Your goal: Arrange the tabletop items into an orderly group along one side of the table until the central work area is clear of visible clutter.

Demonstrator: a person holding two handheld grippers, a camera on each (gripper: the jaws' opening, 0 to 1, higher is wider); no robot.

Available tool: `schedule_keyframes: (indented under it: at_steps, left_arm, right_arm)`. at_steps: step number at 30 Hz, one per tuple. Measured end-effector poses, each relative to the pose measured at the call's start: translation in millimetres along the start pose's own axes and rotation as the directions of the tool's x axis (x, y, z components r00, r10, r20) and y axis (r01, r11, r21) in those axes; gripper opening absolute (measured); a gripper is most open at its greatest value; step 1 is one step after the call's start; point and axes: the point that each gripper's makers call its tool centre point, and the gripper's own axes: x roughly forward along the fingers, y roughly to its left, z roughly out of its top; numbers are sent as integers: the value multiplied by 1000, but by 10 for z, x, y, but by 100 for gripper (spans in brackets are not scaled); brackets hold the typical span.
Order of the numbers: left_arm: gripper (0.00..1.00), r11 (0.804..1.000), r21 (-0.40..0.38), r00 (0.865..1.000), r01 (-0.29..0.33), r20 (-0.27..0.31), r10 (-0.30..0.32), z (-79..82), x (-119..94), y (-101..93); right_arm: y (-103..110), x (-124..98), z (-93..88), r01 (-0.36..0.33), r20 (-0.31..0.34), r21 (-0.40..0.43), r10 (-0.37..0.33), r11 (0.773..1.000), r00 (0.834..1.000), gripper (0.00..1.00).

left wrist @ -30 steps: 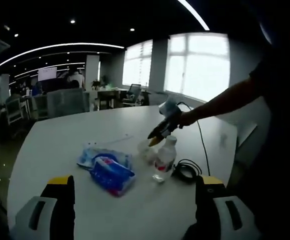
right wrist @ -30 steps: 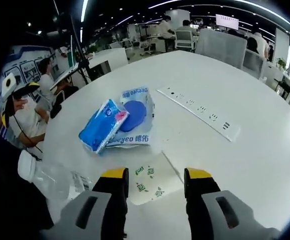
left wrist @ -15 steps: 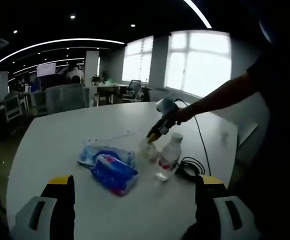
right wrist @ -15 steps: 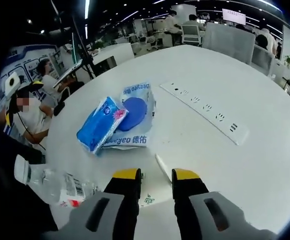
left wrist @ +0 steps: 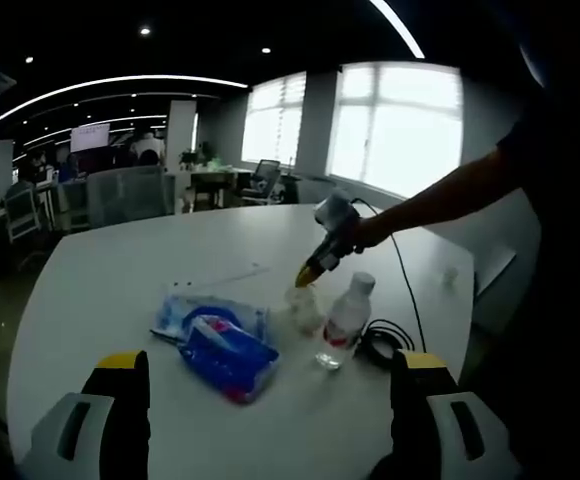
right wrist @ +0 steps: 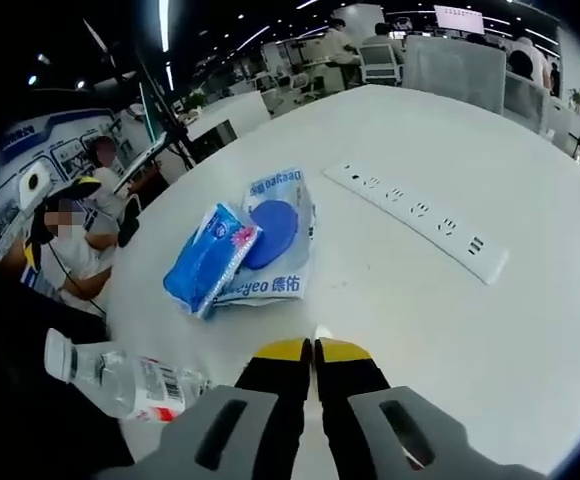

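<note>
**Me:** Right gripper view has my right tongs [right wrist: 315, 352] pinched nearly shut on a thin white packet [right wrist: 322, 331] at the counter [right wrist: 530, 180] near me; just a corner shows above the tips. Left tongs [left wrist: 270, 375] hang wide open, holding nothing.

**Partner:** How will it handle?

**Me:** Light and floppy, I'd guess; an edge pinch should do. The blue tissue pack [right wrist: 210, 256] lies partly on the wipes pouch [right wrist: 275, 235], both soft, so take them by the flank. The bottle [right wrist: 125, 385] looks almost empty and slick; grip its waist.

**Partner:** Anything unclear?

**Me:** The packet's print is hidden. The bottle seems upright in the left gripper view, yet slanted here. A black cable [left wrist: 380, 340] sits behind it, partly covered.
</note>
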Motion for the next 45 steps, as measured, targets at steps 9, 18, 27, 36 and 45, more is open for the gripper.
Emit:
schedule_keyframes:
  at_steps: [9, 18, 27, 36, 45]
  left_arm:
    - [99, 1000, 11, 1000, 9, 5, -9, 13, -11, -51]
    - [99, 999, 38, 999, 37, 11, -38, 25, -23, -142]
    - [98, 995, 70, 997, 78, 15, -79, 18, -5, -230]
    - [98, 989, 94, 993, 111, 29, -114, 113, 47, -405]
    - [97, 985, 107, 990, 134, 28, -137, 108, 61, -497]
  right_arm:
    - [119, -184, 44, -3, 28, 13, 3, 1000, 1000, 0]
    - [239, -431, 85, 46, 81, -67, -40, 997, 996, 0]
    - [322, -758, -198, 167, 103, -175, -150, 970, 983, 0]
    - [365, -1083, -577, 322, 146, -208, -296, 924, 944, 0]
    - [411, -1179, -842, 458, 180, -303, -422, 836, 889, 0]
